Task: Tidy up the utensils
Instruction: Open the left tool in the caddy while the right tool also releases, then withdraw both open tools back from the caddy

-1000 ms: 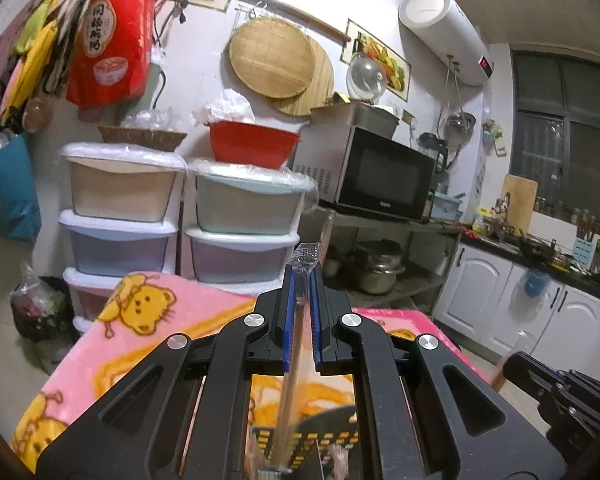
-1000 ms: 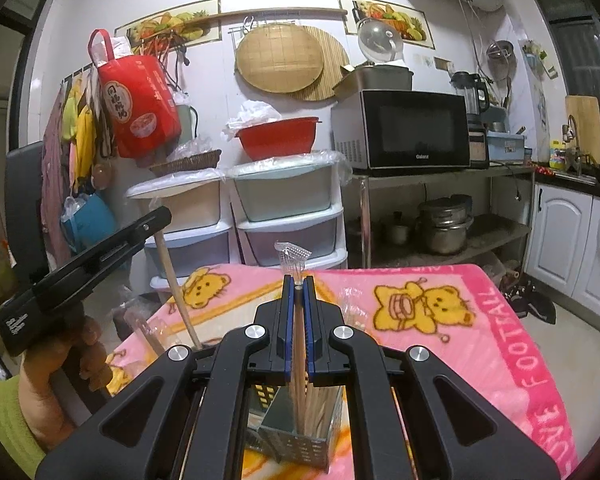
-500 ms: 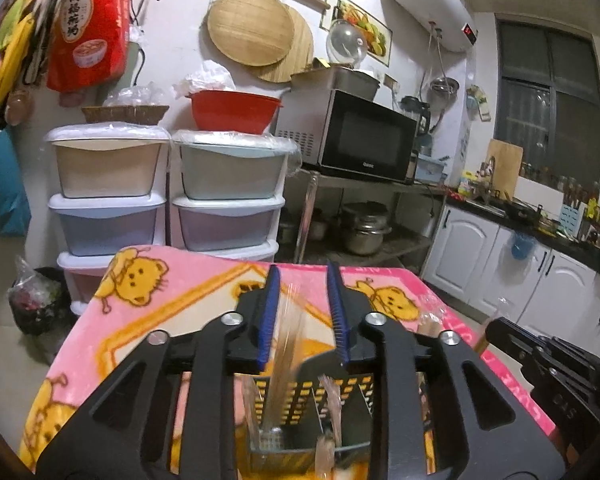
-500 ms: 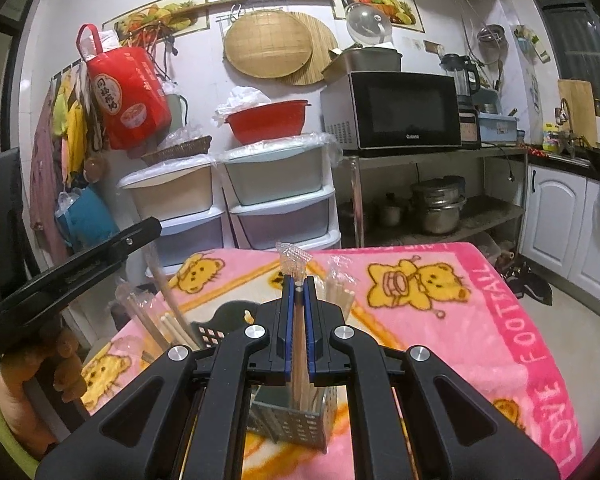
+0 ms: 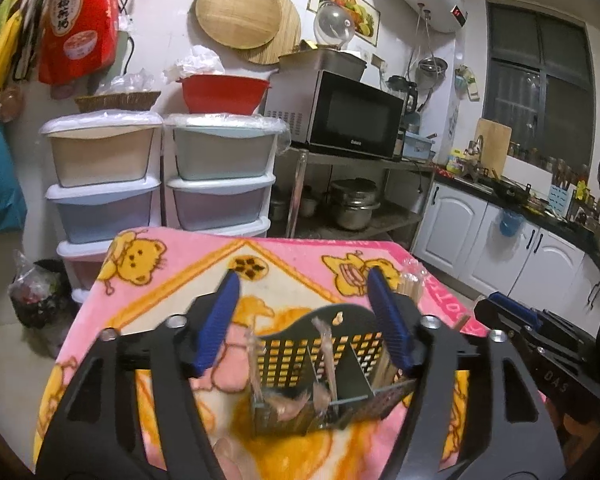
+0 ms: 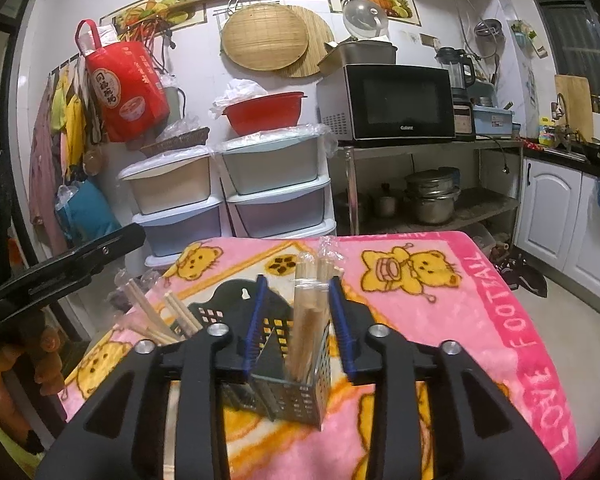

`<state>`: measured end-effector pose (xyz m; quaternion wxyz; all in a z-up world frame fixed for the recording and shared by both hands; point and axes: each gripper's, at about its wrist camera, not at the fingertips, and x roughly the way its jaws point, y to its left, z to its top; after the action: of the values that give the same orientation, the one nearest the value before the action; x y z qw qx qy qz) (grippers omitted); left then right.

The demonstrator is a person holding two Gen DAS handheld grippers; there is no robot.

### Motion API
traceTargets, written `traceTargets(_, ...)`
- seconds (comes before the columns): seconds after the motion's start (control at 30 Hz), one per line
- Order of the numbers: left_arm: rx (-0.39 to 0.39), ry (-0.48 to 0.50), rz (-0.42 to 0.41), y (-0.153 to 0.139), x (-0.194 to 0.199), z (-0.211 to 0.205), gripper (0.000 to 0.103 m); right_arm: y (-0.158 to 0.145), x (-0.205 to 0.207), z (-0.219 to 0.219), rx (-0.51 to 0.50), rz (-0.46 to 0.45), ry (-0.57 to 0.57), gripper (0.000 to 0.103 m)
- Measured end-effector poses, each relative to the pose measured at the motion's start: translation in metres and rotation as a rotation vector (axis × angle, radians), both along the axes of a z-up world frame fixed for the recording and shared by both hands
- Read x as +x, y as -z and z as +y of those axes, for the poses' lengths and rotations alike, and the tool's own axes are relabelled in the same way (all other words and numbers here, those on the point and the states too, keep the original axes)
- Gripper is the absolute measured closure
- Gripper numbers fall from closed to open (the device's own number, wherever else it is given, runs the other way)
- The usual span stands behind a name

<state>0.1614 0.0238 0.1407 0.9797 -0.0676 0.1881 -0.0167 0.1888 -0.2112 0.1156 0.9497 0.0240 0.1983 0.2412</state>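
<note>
I see the caddy [image 6: 300, 396], a dark perforated metal holder with a raised back plate and inner dividers, standing upright on the pink blanket. In its right compartment stands a bundle of wooden chopsticks [image 6: 306, 320] in a clear wrapper, leaning slightly and rising above the rim. In the left compartment, loose chopsticks [image 6: 168, 316] lean outward to the left. From the left wrist view the caddy [image 5: 324, 384] shows 3 compartments; wrapped sticks [image 5: 327, 356] stand inside, blurred. Exact count unreadable.
</note>
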Motion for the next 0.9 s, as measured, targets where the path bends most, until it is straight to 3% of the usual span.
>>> traceTargets(0.07,-0.002,-0.004,0.016,0.0,-0.004,0.003,0.039,0.0,-0.004,0.0,-0.007,-0.001,-0.003,0.065)
traceTargets(0.2,-0.015,0.008,0.029,-0.001,-0.015,0.006,0.022,0.0,-0.014,-0.001,-0.021,-0.006,-0.013,0.057)
traceTargets(0.33,-0.022,0.01,0.047,0.0,-0.024,0.008,0.011,0.001,-0.027,-0.002,-0.036,-0.015,-0.025,0.048)
traceTargets(0.57,-0.053,0.017,0.094,0.009,-0.039,0.012,0.011,0.003,-0.051,-0.002,-0.071,-0.043,-0.032,0.029)
traceTargets(0.9,-0.031,0.033,0.119,0.031,-0.062,0.007,0.011,0.014,-0.077,0.0,-0.088,-0.053,-0.039,0.017)
